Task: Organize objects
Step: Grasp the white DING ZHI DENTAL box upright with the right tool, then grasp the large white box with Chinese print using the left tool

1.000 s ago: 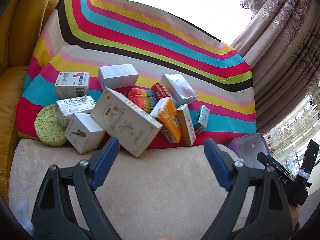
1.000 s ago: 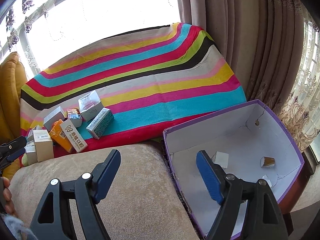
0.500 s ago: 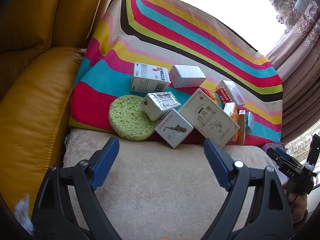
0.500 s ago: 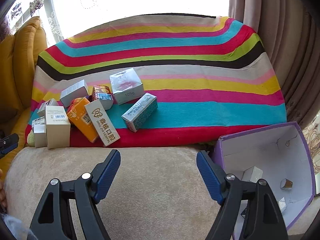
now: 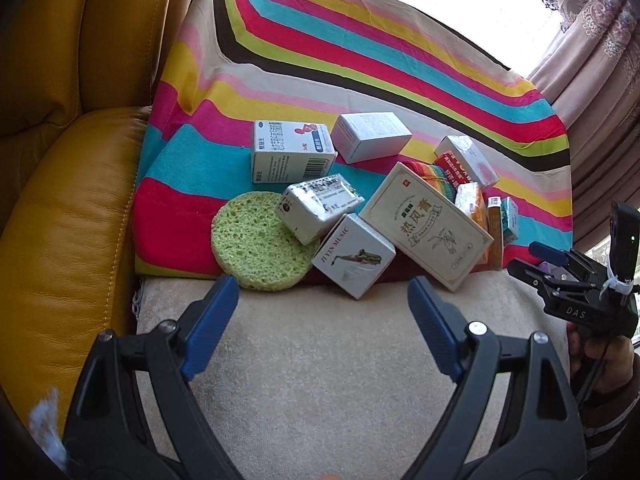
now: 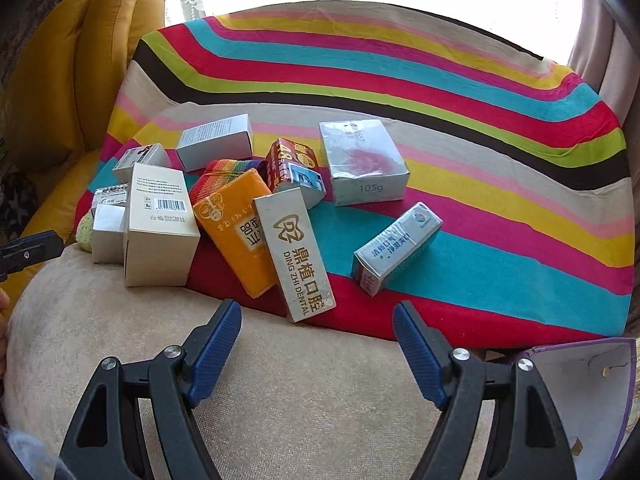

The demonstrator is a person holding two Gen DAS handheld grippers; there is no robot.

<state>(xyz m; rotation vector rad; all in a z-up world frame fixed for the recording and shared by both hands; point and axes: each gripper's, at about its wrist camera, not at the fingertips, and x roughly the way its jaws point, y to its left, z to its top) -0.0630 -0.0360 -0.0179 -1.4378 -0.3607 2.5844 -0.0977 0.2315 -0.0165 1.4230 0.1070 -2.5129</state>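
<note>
1. The left gripper [image 5: 322,294] hangs over the beige cushion [image 5: 320,360], its blue-padded jaws spread wide with nothing between them.
2. The right gripper [image 6: 318,320] hangs over the same cushion, jaws likewise wide apart and holding nothing.
3. A heap of small boxes lies on the striped cloth [image 5: 360,40] at the back of the cushion.
4. At the left end lies a round green sponge [image 5: 256,244], partly under a shiny silver box [image 5: 320,208], with a white music box [image 5: 354,256] touching its right edge.
5. Beside that leans a large cream box [image 5: 426,226], tilted against the pile (its printed face turned up).
6. Behind them stand a blue-and-white carton [image 5: 290,152] and a plain white box [image 5: 370,136].
7. From the right wrist, an orange box [image 6: 238,232] and a long dental box [image 6: 296,256] lean side by side, touching.
8. A rolled rainbow cloth [image 6: 222,178] sits behind the orange box.
9. A silver box marked 105g [image 6: 364,162] lies flat, and a pale blue box [image 6: 396,248] lies apart to the right.
10. A purple bin [image 6: 580,392] stands at the cushion's right corner.
</note>
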